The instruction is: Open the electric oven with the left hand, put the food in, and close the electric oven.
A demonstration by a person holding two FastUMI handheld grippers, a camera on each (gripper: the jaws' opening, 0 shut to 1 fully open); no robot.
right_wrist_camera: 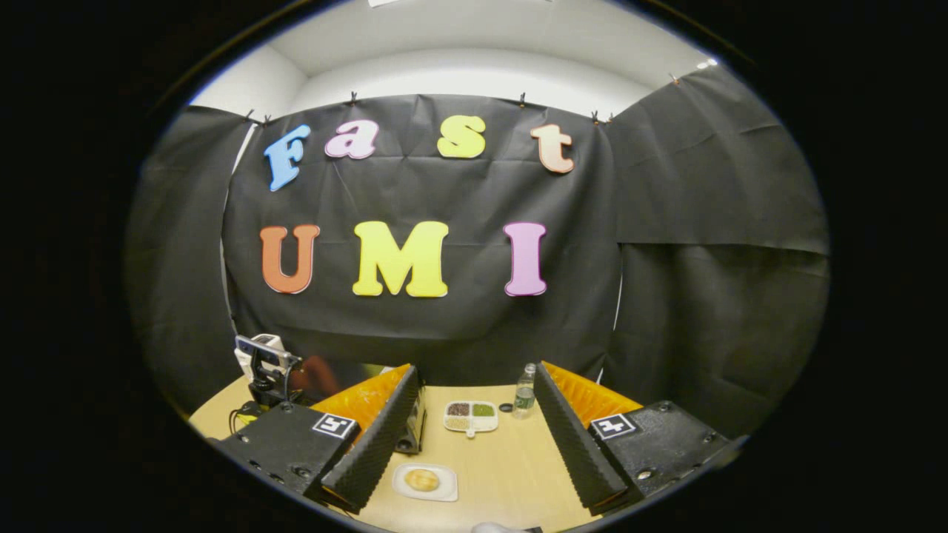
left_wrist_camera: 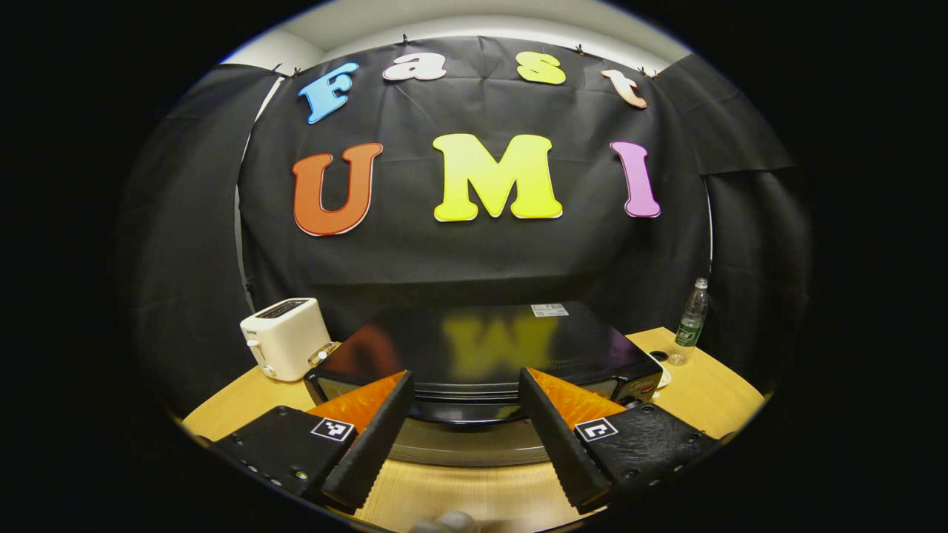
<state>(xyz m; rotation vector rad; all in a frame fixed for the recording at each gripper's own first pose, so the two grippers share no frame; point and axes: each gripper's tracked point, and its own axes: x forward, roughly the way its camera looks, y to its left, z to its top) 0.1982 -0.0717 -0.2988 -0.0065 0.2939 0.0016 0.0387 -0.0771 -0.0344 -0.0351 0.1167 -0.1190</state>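
Oven (left_wrist_camera: 474, 348) is sitting shut on the wooden table (left_wrist_camera: 703, 392), right in front of the left gripper (left_wrist_camera: 465, 392), whose jaws are hanging wide apart on either side of the door front (not touching it as far as I can tell). Right gripper (right_wrist_camera: 474, 389) is also gaping open over the table, with the food (right_wrist_camera: 422, 480) lying on a white plate (right_wrist_camera: 444, 490) between its fingers, a divided dish (right_wrist_camera: 471, 417) and a bottle (right_wrist_camera: 524, 390) standing farther back, and a toaster (left_wrist_camera: 285, 337) sitting just left of the oven.
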